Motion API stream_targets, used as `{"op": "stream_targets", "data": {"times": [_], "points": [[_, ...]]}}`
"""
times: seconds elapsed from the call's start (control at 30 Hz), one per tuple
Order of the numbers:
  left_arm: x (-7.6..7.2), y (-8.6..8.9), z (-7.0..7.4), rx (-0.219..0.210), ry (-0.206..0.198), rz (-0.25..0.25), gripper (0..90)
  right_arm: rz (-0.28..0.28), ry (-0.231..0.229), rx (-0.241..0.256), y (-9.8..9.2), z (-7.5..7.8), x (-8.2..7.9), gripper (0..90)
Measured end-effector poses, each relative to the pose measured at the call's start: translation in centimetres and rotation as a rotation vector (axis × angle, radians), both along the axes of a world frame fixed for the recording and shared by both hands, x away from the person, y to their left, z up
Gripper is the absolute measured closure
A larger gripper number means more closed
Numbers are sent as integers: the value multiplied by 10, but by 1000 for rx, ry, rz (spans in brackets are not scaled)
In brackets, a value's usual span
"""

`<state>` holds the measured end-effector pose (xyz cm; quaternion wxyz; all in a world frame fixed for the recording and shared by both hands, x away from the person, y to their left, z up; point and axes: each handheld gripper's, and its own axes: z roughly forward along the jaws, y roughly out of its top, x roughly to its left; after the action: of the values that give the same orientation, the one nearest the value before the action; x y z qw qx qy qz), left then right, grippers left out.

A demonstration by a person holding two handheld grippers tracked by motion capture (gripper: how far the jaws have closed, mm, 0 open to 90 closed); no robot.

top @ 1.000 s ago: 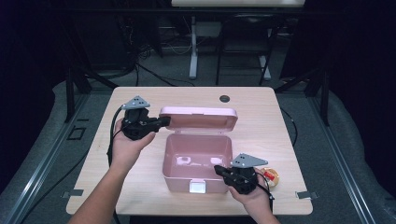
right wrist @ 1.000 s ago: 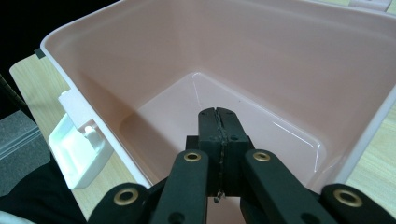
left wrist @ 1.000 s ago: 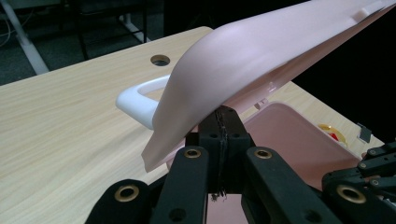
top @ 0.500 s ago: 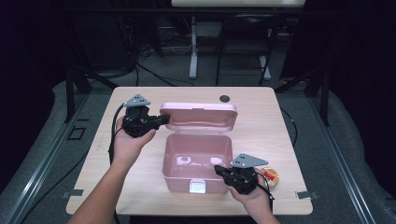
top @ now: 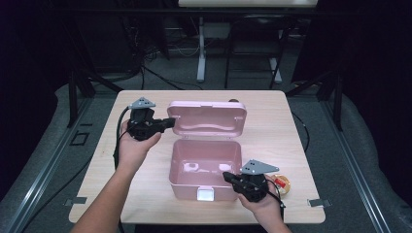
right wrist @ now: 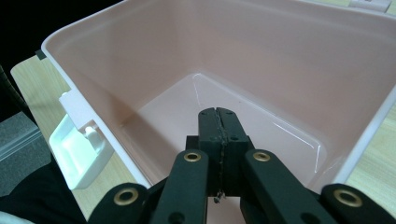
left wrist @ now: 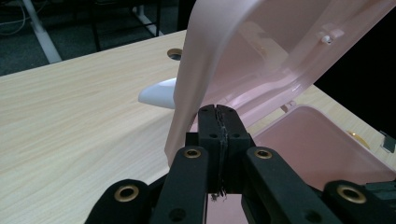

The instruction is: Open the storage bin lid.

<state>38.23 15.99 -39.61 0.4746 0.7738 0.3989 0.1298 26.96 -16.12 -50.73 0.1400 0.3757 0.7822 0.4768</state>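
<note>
Since a second ago the left gripper (top: 167, 122) has crept rightward until its tips meet the left end of the raised lid (top: 208, 119); its jaws are pressed together, empty, against the lid's edge (left wrist: 187, 93). That lid stands nearly upright behind the open pink box (top: 206, 167), long axis across the table. The right gripper (top: 227, 177), jaws also together and holding nothing, has hardly moved and seems to rest at the box's front right rim, steadying it. The left gripper is nearer the lid.

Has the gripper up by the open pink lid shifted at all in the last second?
Yes, slightly. The left gripper has edged rightward toward the lid of the pink box, judged against the table's left edge. Its jaws are shut at the lid's left edge.
</note>
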Motion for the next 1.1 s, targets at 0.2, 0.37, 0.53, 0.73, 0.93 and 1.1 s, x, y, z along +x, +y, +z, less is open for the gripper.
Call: {"op": "stream_targets", "data": {"times": [0.2, 0.37, 0.53, 0.73, 0.93, 1.1], "points": [[0, 1, -2, 7, 1, -1, 893, 1, -1, 0, 0, 0, 0, 900], [0, 2, -8, 6, 10, 2, 893, -2, -3, 2, 0, 0, 0, 900], [-5, 2, -16, 13, 18, -7, 881, -3, -5, 2, 0, 0, 0, 900], [-13, 5, -33, 40, 35, -9, 805, -3, -4, 2, 0, 0, -1, 900], [-18, 11, -52, 57, 63, -3, 786, -4, -4, 2, 0, -1, -1, 900], [-23, 9, -64, 65, 80, -12, 781, -3, -7, 4, 0, -1, -1, 900]]}}
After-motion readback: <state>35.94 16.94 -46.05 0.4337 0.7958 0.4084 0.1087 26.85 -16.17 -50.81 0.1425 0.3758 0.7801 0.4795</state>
